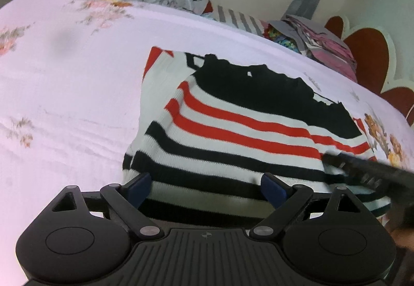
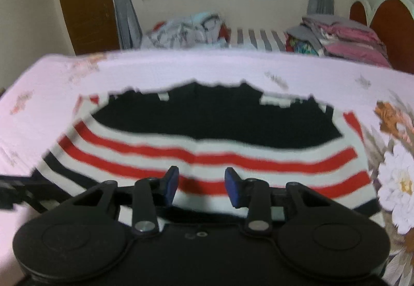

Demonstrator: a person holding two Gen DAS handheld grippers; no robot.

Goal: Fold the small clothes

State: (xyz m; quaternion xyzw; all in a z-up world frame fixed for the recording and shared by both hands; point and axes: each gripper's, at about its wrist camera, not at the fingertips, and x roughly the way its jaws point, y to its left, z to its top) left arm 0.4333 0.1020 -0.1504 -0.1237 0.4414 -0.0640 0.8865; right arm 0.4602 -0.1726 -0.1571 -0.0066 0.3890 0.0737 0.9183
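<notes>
Even, soft indoor light is seen, with the bedsheet washed pale. Strong fisheye bending is shown at the edges. The right view is smeared by motion blur.

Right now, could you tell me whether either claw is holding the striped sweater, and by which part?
Neither is. The left claw and the right claw both stand open above the striped sweater, with nothing clamped between their pads.

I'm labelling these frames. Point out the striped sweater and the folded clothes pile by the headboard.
Red, black and white striped knit sweater [image 1: 233, 130], left wrist view, on a red stripe.
Pink and grey folded clothes pile [image 2: 344, 37], right wrist view, on its top.
</notes>
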